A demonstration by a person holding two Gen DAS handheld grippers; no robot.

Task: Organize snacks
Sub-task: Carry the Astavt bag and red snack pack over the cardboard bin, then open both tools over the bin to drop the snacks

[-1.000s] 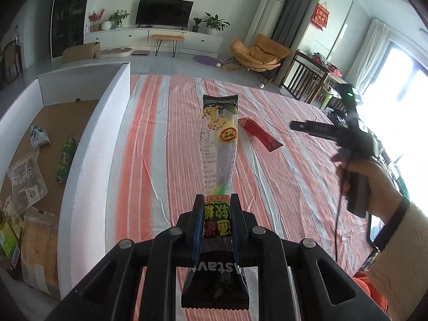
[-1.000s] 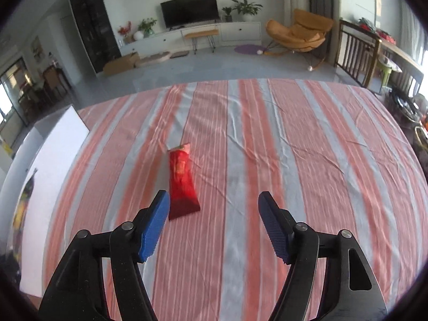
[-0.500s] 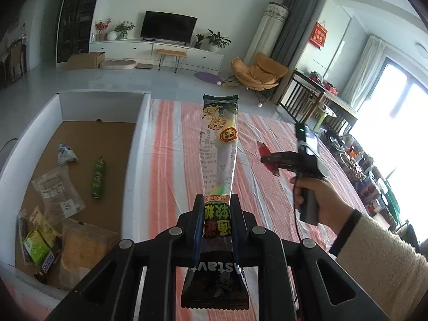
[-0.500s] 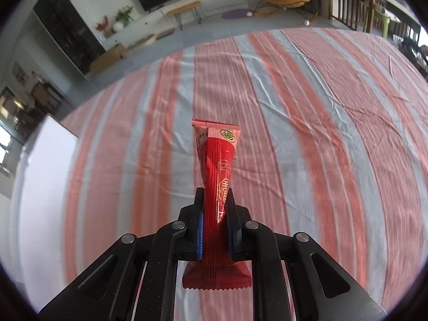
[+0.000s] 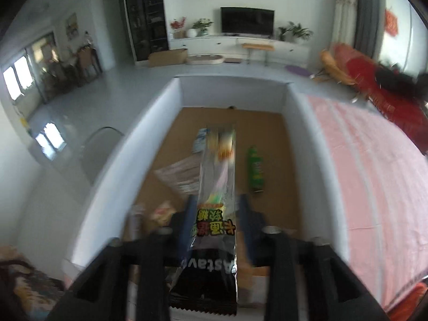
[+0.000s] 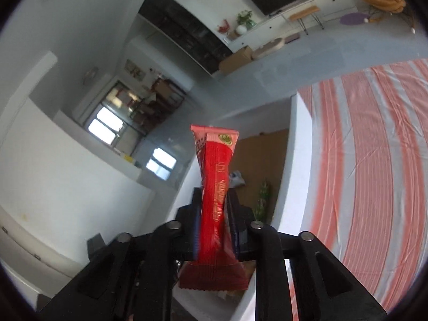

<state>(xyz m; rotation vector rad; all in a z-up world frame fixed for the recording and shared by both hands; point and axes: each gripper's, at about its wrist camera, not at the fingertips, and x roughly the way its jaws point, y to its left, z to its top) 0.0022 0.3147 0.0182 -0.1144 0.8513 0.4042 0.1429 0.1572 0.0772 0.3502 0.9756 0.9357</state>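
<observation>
My left gripper (image 5: 216,214) hovers over the white-walled box (image 5: 160,123) with a cardboard floor. Its fingers (image 5: 187,216) have parted and the long clear candy packet (image 5: 216,187) with green and yellow print lies loose between them, blurred. My right gripper (image 6: 214,206) is shut on a red snack packet (image 6: 215,187), held upright above the box's right wall (image 6: 297,160). In the left wrist view the red packet (image 5: 374,80) shows blurred at the far right.
Inside the box lie a green packet (image 5: 255,169), a clear bag (image 5: 182,175), a blue-white packet (image 5: 200,140) and more snacks at the near end. The red-and-white striped cloth (image 5: 374,174) covers the table right of the box.
Both grippers swung left to the box. The left gripper's jaws opened around the candy packet. The right gripper lifted the red packet off the cloth and carried it to the box.
</observation>
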